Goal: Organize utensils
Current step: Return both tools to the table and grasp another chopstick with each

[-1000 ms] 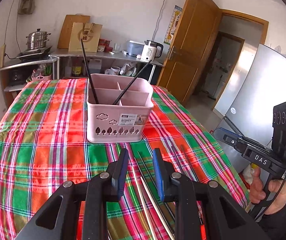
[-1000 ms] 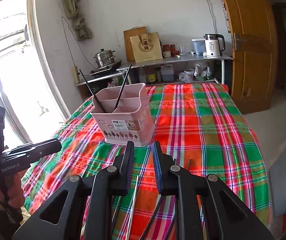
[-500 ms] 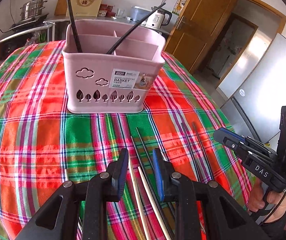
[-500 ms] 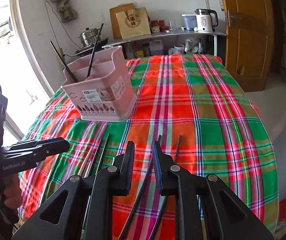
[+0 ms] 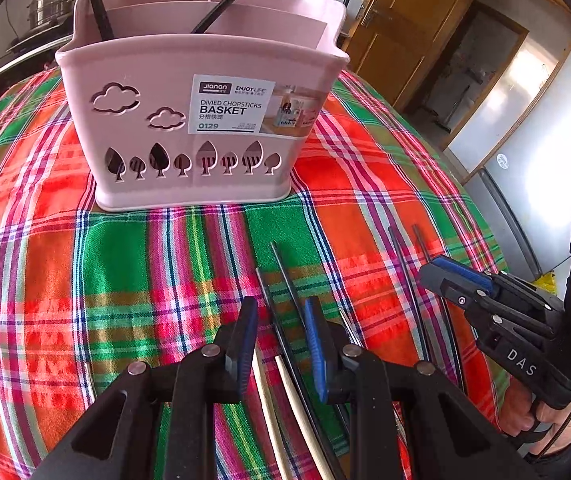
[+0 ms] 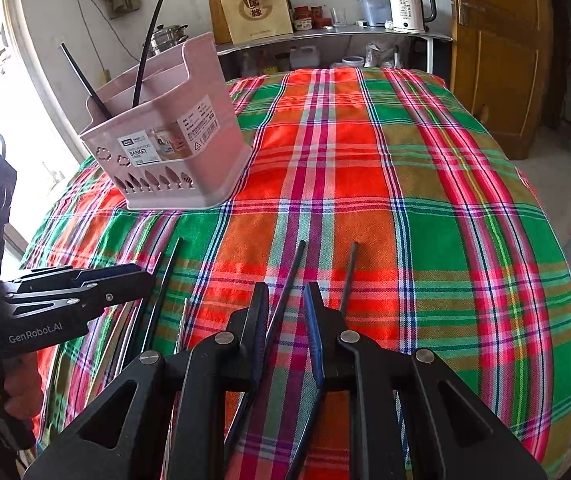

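Observation:
A pink divided chopstick basket (image 5: 189, 132) stands on the plaid tablecloth and holds two black chopsticks (image 5: 99, 8). It also shows in the right wrist view (image 6: 173, 152). My left gripper (image 5: 281, 312) is open, low over two dark chopsticks (image 5: 285, 276) and two pale ones (image 5: 285, 392) lying on the cloth. My right gripper (image 6: 285, 300) is open, with one black chopstick (image 6: 291, 280) running between its jaws and another (image 6: 349, 276) just to the right. Each gripper shows in the other's view: right (image 5: 461, 284), left (image 6: 117, 284).
The plaid tablecloth (image 6: 425, 208) covers a round table that drops off at the right and near edges. More metal chopsticks (image 6: 133, 320) lie at the left under the left gripper. A shelf with a kettle (image 6: 405, 8) and a wooden door (image 6: 501, 52) stand behind.
Both grippers have come down and forward toward the chopsticks on the cloth. The basket looms larger in the left wrist view. Both jaws stay open.

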Demonstrator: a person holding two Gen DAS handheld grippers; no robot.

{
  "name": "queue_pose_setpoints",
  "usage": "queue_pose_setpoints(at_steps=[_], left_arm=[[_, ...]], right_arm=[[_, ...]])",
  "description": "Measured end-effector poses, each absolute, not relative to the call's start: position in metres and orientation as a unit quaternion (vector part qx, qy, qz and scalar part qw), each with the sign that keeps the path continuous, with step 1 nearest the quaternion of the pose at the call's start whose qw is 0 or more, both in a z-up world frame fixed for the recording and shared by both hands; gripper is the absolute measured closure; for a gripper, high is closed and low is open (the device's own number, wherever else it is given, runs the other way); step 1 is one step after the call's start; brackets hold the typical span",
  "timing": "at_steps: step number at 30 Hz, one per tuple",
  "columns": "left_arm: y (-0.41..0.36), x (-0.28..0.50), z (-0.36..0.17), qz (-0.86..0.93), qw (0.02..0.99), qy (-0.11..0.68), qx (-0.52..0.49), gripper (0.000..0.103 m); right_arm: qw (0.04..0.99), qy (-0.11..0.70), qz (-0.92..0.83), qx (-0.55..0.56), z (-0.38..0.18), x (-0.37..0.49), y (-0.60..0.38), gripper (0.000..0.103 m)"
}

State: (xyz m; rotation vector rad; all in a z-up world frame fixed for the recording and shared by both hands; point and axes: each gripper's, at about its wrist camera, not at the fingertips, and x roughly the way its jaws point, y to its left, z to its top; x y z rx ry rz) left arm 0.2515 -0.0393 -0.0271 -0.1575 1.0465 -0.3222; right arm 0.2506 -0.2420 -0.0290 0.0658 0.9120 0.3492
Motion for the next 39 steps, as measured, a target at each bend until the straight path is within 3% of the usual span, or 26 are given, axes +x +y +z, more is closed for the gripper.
queue_pose_setpoints(at_steps=[35, 39], left_arm=[[-0.058, 0.268, -0.03, -0.143, 0.852, 0.503, -0.015, 0.081], [-0.067, 0.271, -0.032, -0.139, 0.854, 0.502, -0.002, 0.093]], right_arm=[[0.875, 0.454, 0.165, 0.033, -0.041, 0.259, -0.242, 0.084], [0.875, 0.456, 0.162, 0.027, -0.041, 0.262, -0.24, 0.084]])
